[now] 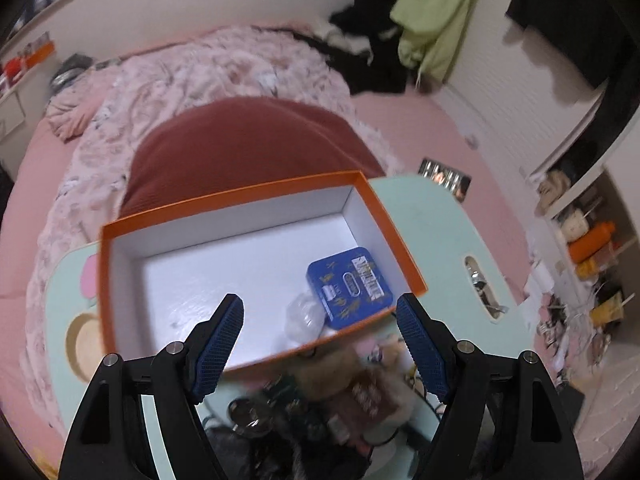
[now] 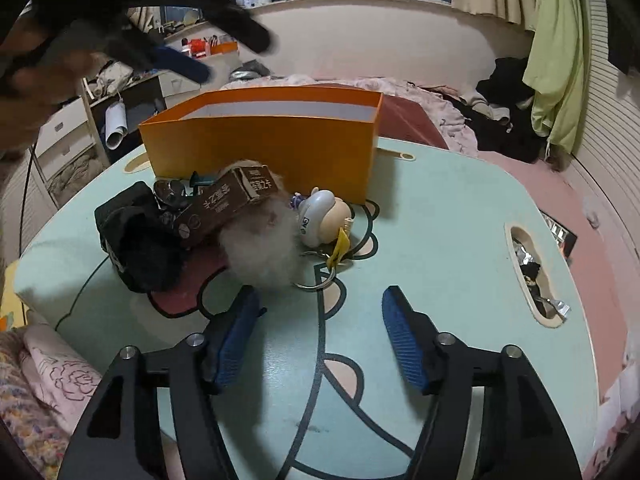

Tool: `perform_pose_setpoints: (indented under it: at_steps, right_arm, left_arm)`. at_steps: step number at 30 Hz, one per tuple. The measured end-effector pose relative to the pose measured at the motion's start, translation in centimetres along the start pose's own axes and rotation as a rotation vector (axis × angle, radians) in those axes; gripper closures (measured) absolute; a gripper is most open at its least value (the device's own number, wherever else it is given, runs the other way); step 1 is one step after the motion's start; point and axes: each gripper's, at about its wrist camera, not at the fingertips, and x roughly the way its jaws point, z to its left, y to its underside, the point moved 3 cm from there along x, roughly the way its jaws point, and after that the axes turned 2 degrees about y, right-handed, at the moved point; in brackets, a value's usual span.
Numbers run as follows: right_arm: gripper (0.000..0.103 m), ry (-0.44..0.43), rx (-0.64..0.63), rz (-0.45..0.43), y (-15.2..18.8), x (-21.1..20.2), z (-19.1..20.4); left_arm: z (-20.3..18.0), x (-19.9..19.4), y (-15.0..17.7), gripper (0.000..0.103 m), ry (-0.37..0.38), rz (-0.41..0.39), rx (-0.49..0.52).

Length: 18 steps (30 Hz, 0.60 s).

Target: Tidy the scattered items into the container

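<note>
An orange box with a white inside stands on the mint table. In it lie a blue tin and a clear crumpled wrapper. My left gripper hangs open over the box's near wall, nothing between its fingers. In the right wrist view a heap sits in front of the box: a brown carton, a grey fluffy ball, a white-capped figurine keychain with a ring, and a black cloth. My right gripper is open and empty, just short of the ring.
A dark red cushion and a pink blanket lie on the bed behind the box. The table has a handle slot at the right with foil bits in it. A blurred hand with the other gripper is up left.
</note>
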Motion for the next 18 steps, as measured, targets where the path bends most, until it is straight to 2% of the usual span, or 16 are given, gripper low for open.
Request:
perform_pose_setpoints:
  at_steps: [6,11,13,17,18]
  right_arm:
    - [0.038,-0.007,0.000,-0.003,0.1,0.2,0.0]
    - [0.038,-0.015,-0.003,-0.005,0.2,0.2,0.1]
    - [0.038,-0.018,-0.003,-0.006,0.2,0.2,0.1]
    - [0.038,-0.028,-0.003,-0.006,0.4,0.1,0.1]
    - [0.038,-0.031,-0.002,-0.006,0.4,0.1,0.1]
  left_arm:
    - [-1.8,4.3,-1.4,0.025,-0.064,0.079,0.026]
    - [-2.2,6.8,-1.6,0.025,-0.050,0.141,0.000]
    - [-2.2,7.7,-1.5,0.025,-0.088,0.156,0.013]
    - [-0.9,8.3,-1.3,0.025,-0.009,0.182,-0.047]
    - [-0.4,8.2,-1.2,0.025,-0.028,0.180,-0.049]
